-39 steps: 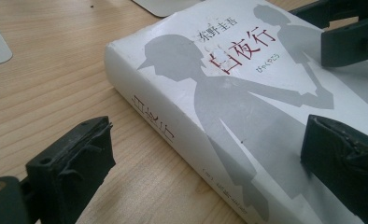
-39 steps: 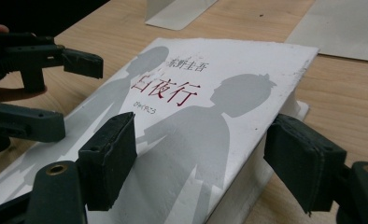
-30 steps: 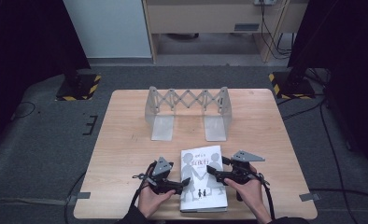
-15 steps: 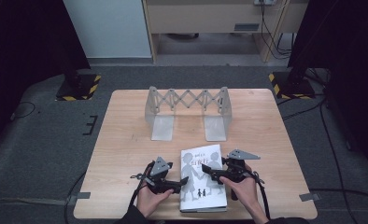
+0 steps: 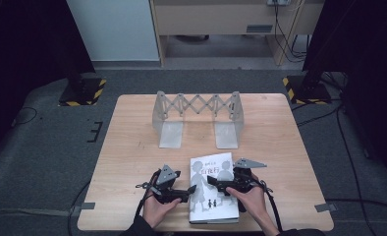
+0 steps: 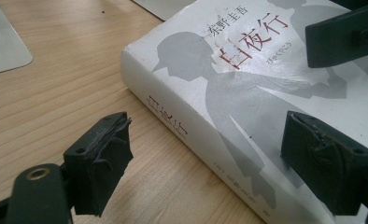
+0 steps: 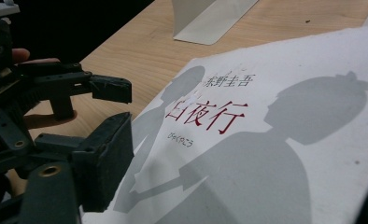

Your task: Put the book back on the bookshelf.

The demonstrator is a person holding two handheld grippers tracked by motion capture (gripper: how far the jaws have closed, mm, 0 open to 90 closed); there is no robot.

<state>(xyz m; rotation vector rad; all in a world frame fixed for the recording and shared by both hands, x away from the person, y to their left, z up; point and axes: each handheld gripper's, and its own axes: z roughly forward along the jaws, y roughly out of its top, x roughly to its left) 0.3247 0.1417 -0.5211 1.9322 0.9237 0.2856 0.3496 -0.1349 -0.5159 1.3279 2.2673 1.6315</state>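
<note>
- Down at the near edge of the table (image 5: 132, 147), two hands come in from below, each wrapped around a gripper.
- Left gripper (image 5: 189, 189) sits just beside the book's (image 5: 212, 187) left edge, aimed across at it. Its jaws have just been closing in, yet in the left gripper view they stand apart, one pad over the bare wood, the other over the cover, the spine (image 6: 182, 128) in the gap between them. No pad presses on the book.
- Right gripper (image 5: 213, 182) reaches in from the other side, out over the cover. Jaws have just eased inward, but the right gripper view has them spread, one pad low above the white cover. Whether it touches I cannot tell.
- The book lies flat, cover up, at the near middle of the table: white, with grey silhouettes and red lettering.
- In the right gripper view, the left gripper (image 7: 112, 93) shows just past the book's edge, fingers (image 7: 21, 55) behind it.
- Farther back, well apart from the book, stands a grey folding book rack (image 5: 196, 118), upright, its two flat feet pointing this way.
</note>
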